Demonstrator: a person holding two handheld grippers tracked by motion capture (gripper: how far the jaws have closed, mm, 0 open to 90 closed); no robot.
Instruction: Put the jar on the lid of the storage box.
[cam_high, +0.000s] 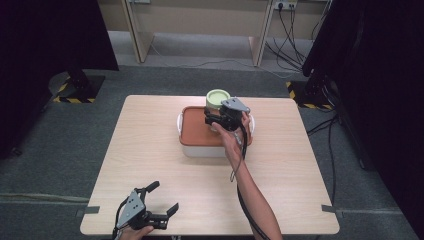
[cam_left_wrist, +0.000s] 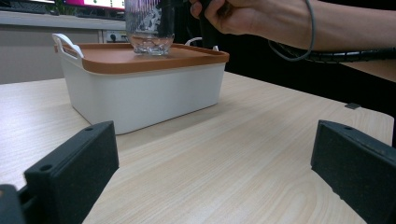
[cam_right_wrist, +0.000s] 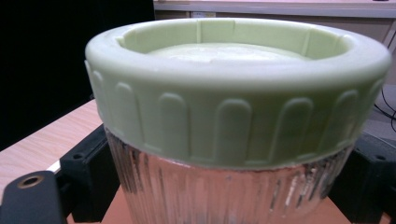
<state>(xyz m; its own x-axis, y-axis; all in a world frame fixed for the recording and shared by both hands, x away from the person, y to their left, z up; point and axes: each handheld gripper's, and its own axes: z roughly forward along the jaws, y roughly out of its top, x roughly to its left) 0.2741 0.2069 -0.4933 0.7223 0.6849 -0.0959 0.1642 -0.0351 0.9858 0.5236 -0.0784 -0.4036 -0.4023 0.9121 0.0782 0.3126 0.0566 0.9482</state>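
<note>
My right gripper clasps the jar on the box lid; my left gripper, at seven o'clock, gapes wide.

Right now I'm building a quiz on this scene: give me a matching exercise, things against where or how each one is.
Things:
1. glass jar
2. green lid
3. left gripper
4. white box

Places or states:
A. open, low over the table's near edge
B. on the jar
C. carries an orange lid
D. stands on the orange lid, between the right gripper's jaws

Pairs: 1-D, 2-B, 3-A, 4-C
</note>
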